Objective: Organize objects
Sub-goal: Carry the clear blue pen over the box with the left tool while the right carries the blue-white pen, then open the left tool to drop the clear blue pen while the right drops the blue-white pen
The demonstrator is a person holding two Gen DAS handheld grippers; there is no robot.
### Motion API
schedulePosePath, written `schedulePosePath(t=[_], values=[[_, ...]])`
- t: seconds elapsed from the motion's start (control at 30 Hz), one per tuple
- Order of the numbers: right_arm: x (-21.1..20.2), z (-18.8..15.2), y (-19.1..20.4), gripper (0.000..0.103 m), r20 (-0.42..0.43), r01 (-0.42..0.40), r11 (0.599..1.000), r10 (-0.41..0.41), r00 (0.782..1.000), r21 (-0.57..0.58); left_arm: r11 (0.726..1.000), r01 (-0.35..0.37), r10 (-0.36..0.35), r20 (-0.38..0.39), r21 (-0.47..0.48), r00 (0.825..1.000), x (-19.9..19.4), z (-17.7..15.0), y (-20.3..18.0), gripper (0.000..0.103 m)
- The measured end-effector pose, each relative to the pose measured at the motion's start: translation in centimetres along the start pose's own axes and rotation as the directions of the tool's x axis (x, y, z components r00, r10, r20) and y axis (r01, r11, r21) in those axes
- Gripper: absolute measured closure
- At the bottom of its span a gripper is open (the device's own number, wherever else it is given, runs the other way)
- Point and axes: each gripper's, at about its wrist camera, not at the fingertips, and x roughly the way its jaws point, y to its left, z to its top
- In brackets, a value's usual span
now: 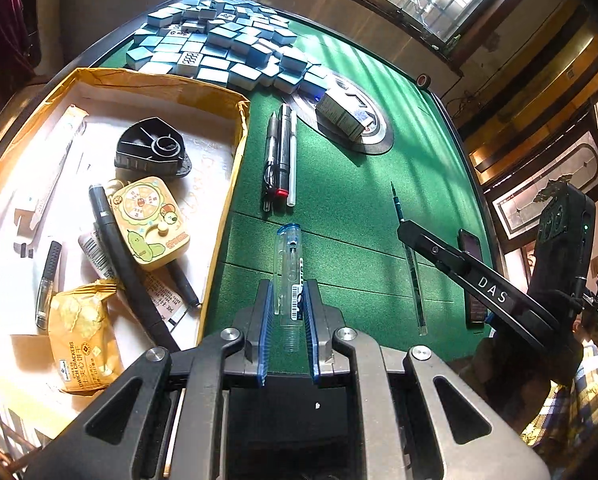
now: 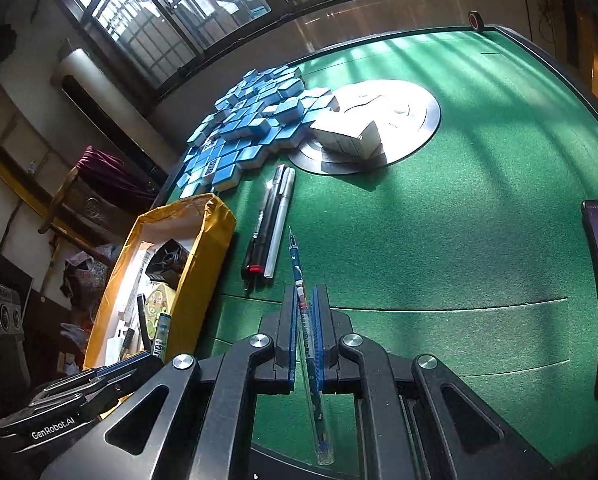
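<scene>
- left claw [image 1: 286, 312] clamped on clear pen cap [image 1: 289, 276], held over the desk [image 1: 359, 200]; a smooth barrel could slip forward.
- right claw [image 2: 306, 332] clamped on blue pen [image 2: 299, 276]; its long tail could snag the desk edge below.

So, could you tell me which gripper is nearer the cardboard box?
Left. The left gripper holds a clear pen cap right beside the cardboard box; the right gripper is farther out over the felt.

pens [image 1: 280, 156] right of box [image 1: 235, 144], tiles [image 1: 219, 36] behind
</scene>
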Motion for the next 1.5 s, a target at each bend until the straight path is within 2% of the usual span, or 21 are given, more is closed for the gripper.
schedulePosePath(t=[0.23, 0.43, 0.83, 1.07, 1.3, 1.5], values=[[-0.6, -1.4, 3.8, 0.097, -0.014, -0.098, 0.993, 0.097, 0.995, -0.071, 0.998, -0.001, 0.004, 0.046, -0.062, 0.999, -3.0, 0.3, 3.1, 0.091], [0.7, -2.4, 6.4, 0.097, -0.057, -0.161, 0.981, 0.156, 0.986, -0.106, 0.992, -0.045, 0.055, 0.084, -0.118, 0.995, -4.8, 0.3, 6.1, 0.091], [4.6, -3.7, 12.6, 0.097, -0.176, -0.267, 0.944, 0.234, 0.956, -0.192, 0.976, -0.088, 0.103, 0.069, -0.198, 0.992, -4.6, 0.4, 10.5, 0.091], [7.6, -4.3, 15.2, 0.097, -0.244, -0.279, 0.941, 0.229, 0.942, -0.194, 0.974, -0.097, 0.107, 0.034, -0.205, 0.994, -3.6, 0.2, 11.8, 0.091], [10.1, -5.6, 16.8, 0.097, -0.290, -0.220, 0.946, 0.147, 0.946, -0.239, 0.972, -0.121, 0.122, -0.008, -0.203, 0.993, -2.7, 0.0, 13.0, 0.091], [11.3, -6.3, 16.8, 0.096, -0.311, -0.209, 0.947, 0.128, 0.942, -0.245, 0.968, -0.131, 0.129, -0.023, -0.214, 0.991, -2.0, 0.2, 14.1, 0.091]])
